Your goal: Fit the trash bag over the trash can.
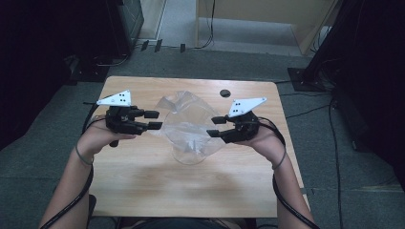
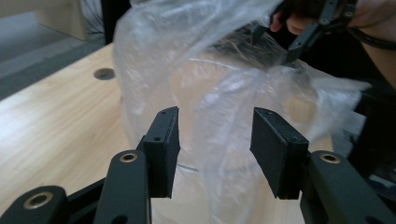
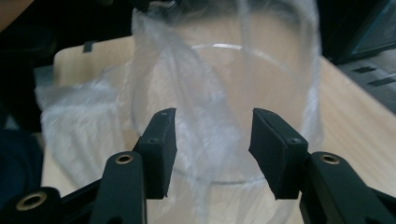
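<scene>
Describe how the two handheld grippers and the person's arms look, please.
Both the left gripper and the right gripper are black, with flat rectangular fingers, brass-coloured pivots, a grey three-cornered plate with black dots, and a black cable. Forearms are unsleeved; each wrist wears a thin band.

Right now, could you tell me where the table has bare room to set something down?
The near strip of the table below the plastic bag is bare. The far edge is free beside the hole. The middle is crowded: the bag sits between the left gripper and right gripper.
</scene>
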